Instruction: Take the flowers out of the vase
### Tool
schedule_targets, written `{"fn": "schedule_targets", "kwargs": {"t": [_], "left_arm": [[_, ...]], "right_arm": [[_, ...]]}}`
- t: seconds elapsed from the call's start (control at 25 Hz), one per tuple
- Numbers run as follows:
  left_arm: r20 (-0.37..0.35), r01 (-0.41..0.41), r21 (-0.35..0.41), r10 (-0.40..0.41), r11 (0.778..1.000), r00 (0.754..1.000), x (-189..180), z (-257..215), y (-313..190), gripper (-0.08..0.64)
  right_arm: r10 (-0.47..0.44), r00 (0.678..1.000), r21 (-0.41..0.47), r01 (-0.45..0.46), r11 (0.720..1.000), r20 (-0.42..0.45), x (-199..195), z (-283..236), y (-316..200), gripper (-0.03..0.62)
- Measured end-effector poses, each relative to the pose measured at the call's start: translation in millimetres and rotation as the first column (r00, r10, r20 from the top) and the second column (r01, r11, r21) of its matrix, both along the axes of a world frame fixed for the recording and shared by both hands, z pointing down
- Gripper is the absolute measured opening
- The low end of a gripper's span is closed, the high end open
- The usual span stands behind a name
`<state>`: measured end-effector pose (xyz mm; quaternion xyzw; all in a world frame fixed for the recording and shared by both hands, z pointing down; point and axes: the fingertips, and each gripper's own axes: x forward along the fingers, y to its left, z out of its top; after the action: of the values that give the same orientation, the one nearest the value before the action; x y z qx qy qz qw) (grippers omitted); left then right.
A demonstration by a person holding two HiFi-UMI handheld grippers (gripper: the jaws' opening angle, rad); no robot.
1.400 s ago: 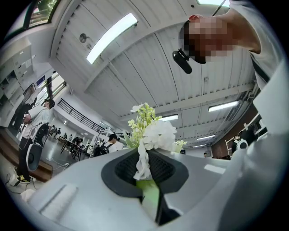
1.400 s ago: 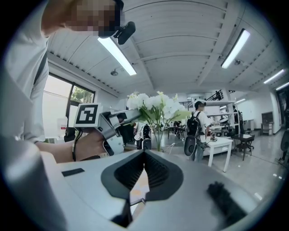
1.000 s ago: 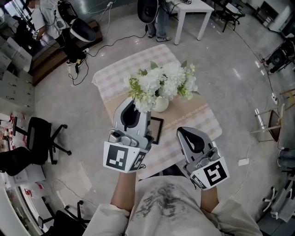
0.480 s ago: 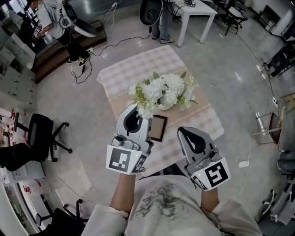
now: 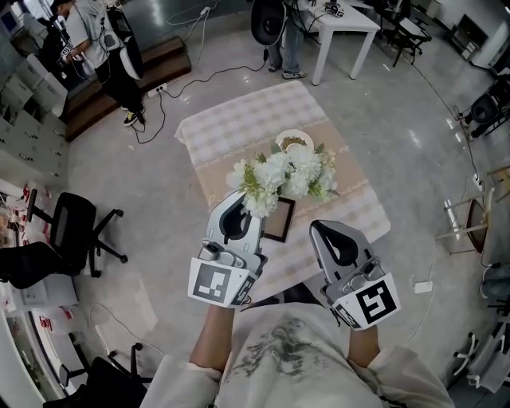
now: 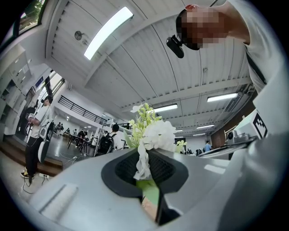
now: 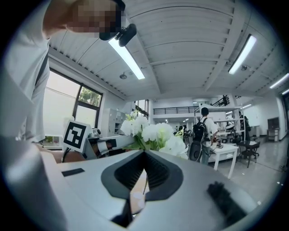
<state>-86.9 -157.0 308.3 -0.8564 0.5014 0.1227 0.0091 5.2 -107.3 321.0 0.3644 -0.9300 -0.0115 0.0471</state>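
Observation:
A bunch of white flowers with green leaves [image 5: 285, 171] hangs over the table, clear of the white vase [image 5: 294, 141], whose open mouth shows just behind it. My left gripper [image 5: 240, 198] is shut on the stems at the bunch's near left. In the left gripper view the green stem and a white bloom [image 6: 156, 135] stick up from between the closed jaws of that gripper [image 6: 146, 152]. My right gripper [image 5: 327, 227] hovers to the right over the table's near edge, shut and empty. The right gripper view looks past its jaws [image 7: 144, 154] at the flowers [image 7: 153, 133].
The vase stands on a small table with a checked cloth [image 5: 239, 119]. A dark picture frame [image 5: 279, 220] lies on it below the flowers. Around it are a black office chair [image 5: 68, 231], a white table [image 5: 343, 20], floor cables [image 5: 171, 80], standing people [image 5: 107, 44] and a stool [image 5: 466, 215].
The left gripper has drawn the flowers out of the vase and toward me. The vase mouth, hidden under the blooms before, now shows behind them. The right gripper has hardly shifted.

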Motion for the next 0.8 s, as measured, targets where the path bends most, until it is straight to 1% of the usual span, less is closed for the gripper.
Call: {"fn": "schedule_targets", "kwargs": {"t": [0.12,0.8], "left_arm": [[0.004,-0.002,0.001,0.002,1.0,1.0,-2,2,9,0.043],[-0.004,0.007,-0.022,-0.007,1.0,1.0,-6,6,23,0.041]], "right_arm": [[-0.002,1.0,0.002,0.002,1.0,0.0,-3,0,5,0.015],[-0.015,1.0,-0.01,0.015,1.0,-0.007,-5,-2,10,0.015]]}}
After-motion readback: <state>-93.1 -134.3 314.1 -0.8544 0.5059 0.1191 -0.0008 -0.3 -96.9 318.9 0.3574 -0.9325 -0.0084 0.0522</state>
